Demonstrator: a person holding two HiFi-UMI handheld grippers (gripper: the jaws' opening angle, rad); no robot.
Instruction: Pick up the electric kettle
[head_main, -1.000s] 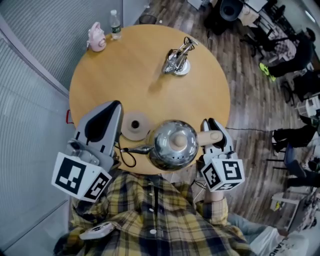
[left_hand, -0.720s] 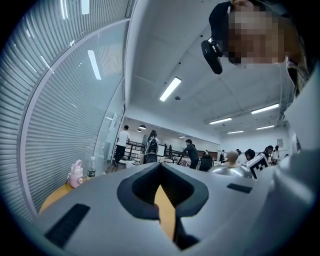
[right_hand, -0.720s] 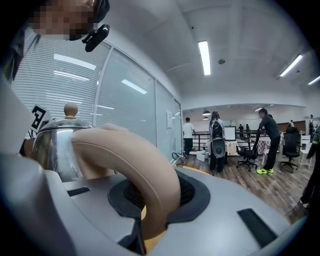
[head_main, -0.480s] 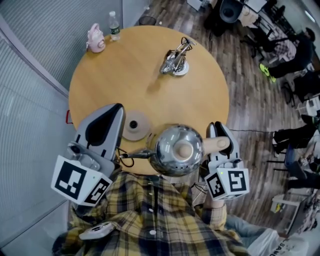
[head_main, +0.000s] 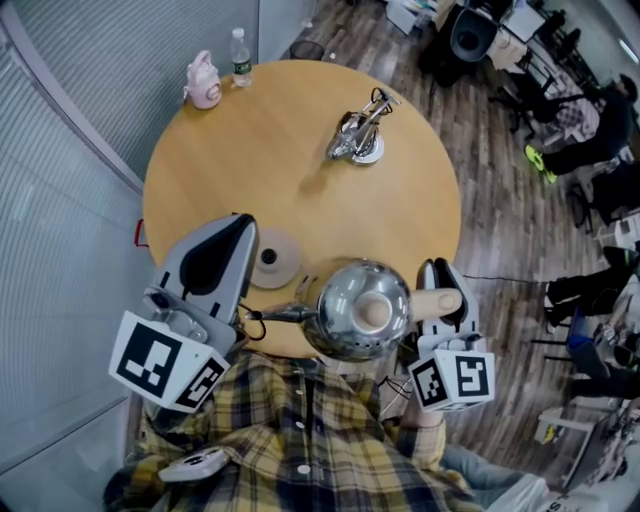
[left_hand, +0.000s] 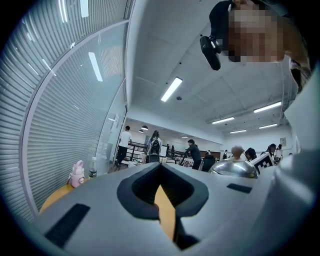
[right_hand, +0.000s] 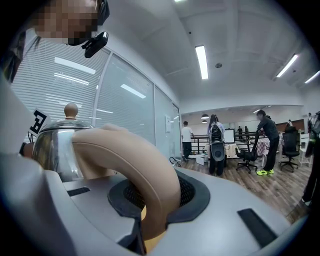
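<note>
At the 6 o'clock rim of the round surface (head_main: 200, 160), the electric kettle (head_main: 340, 300) hangs partly out past the edge. Its spout points to 9 o'clock and its beige handle (head_main: 440, 302) to 3 o'clock. The right hand-held gripper (head_main: 441, 272) is clenched on that handle. Its own view shows the curved grip pinched between the two jaws, with the steel body just behind.

Compared with a second ago, the kettle has drifted a little toward 5 o'clock. A clearer gap has opened between it and the round base (head_main: 272, 256), which sits bare at about 7 o'clock. The kettle also looks slightly larger from above, which I read as a small rise. Against the frame half a second back, grip and kettle look much the same, so the lift seems to have paused. I judge the pick-up essentially made, since the kettle's weight appears to be carried by the handle grip and not by the surface. What is left is to keep it level and steady.

The left hand-held gripper (head_main: 238, 225) stays at 8 o'clock beside the base. Its jaws are drawn together to a thin slit with nothing between them, as before.
</note>
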